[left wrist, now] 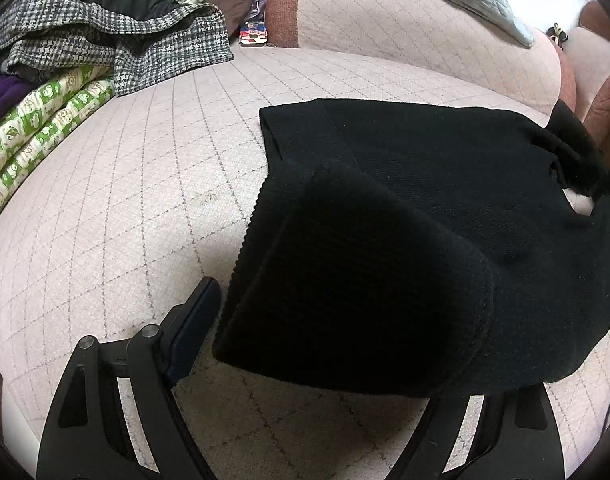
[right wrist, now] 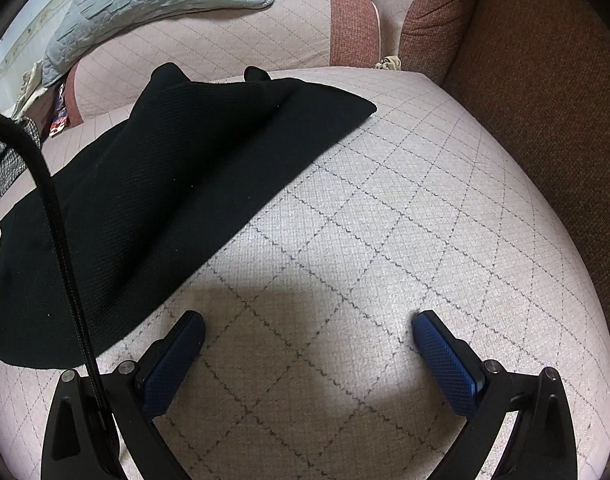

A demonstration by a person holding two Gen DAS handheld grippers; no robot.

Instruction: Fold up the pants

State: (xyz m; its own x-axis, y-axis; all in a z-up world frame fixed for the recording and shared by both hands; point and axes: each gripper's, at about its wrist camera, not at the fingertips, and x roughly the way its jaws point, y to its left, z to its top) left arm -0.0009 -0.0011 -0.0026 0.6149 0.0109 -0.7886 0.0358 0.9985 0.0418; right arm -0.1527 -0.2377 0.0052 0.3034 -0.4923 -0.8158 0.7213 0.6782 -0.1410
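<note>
Pants: black knit pants (left wrist: 385, 248) lie on the pink quilted sofa seat (left wrist: 125, 200), centre-right of my left view.
Progress: I judge them partly folded; layers overlap, final fold remaining.
Left hand-held gripper (left wrist: 317, 336): cloth covers one finger; grip undeterminable.
Right hand-held gripper (right wrist: 308, 360): spread wide, empty.
Left view only: houndstooth garment pile (left wrist: 105, 40), upper left.

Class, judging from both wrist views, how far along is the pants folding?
Done: the black pants already lie doubled over on the pink cover. In hand: nothing; the right claw is open and empty. The left claw's state is unclear. Left: probably another fold.
</note>
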